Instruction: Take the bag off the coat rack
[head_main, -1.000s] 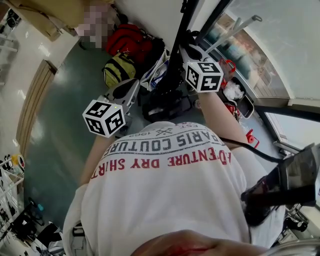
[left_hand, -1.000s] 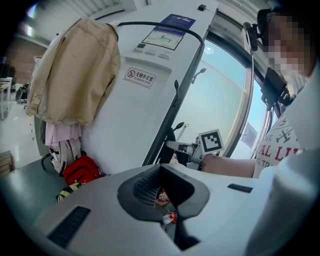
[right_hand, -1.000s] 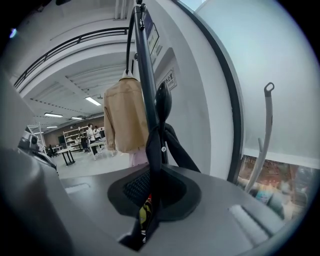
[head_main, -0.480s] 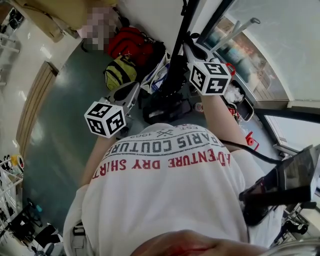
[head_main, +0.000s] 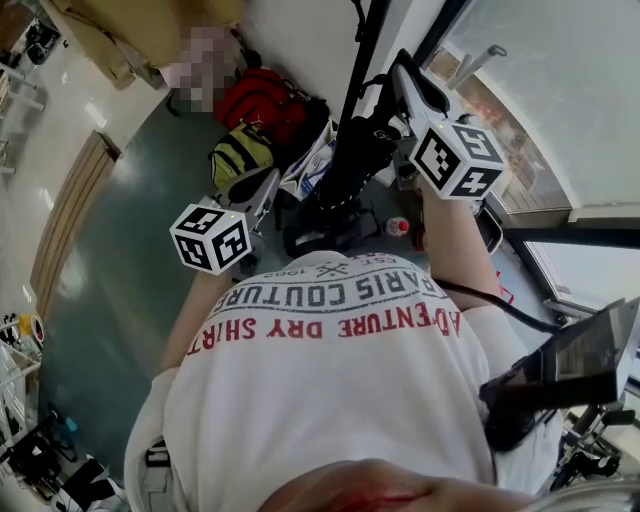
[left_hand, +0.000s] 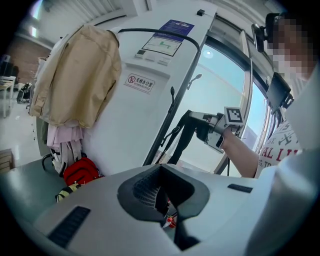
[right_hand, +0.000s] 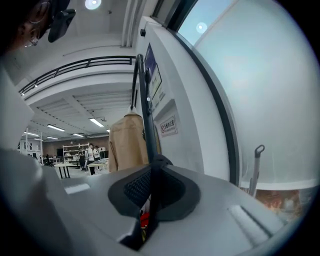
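Note:
My right gripper (head_main: 398, 90) is raised beside the black coat rack pole (head_main: 362, 60), shut on the black strap (right_hand: 145, 100) of the black bag (head_main: 345, 170). In the right gripper view the strap runs up out of the closed jaws (right_hand: 150, 192). The bag hangs below it, against the pole. The left gripper view shows the right gripper (left_hand: 200, 127) holding the doubled strap (left_hand: 182, 137) out from the rack. My left gripper (head_main: 272, 175) is lower and to the left, apart from the bag. Its jaws (left_hand: 162, 197) are shut with nothing in them.
A red backpack (head_main: 262, 98) and a yellow-and-black bag (head_main: 238, 152) lie on the floor by the rack's foot, with a red-capped bottle (head_main: 397, 227) nearby. A beige coat (left_hand: 80, 75) hangs at the left. A white wall panel and glass doors stand close behind the rack.
My right gripper has risen and moved right with the strap, and the bag has come up with it. My left gripper has hardly moved.

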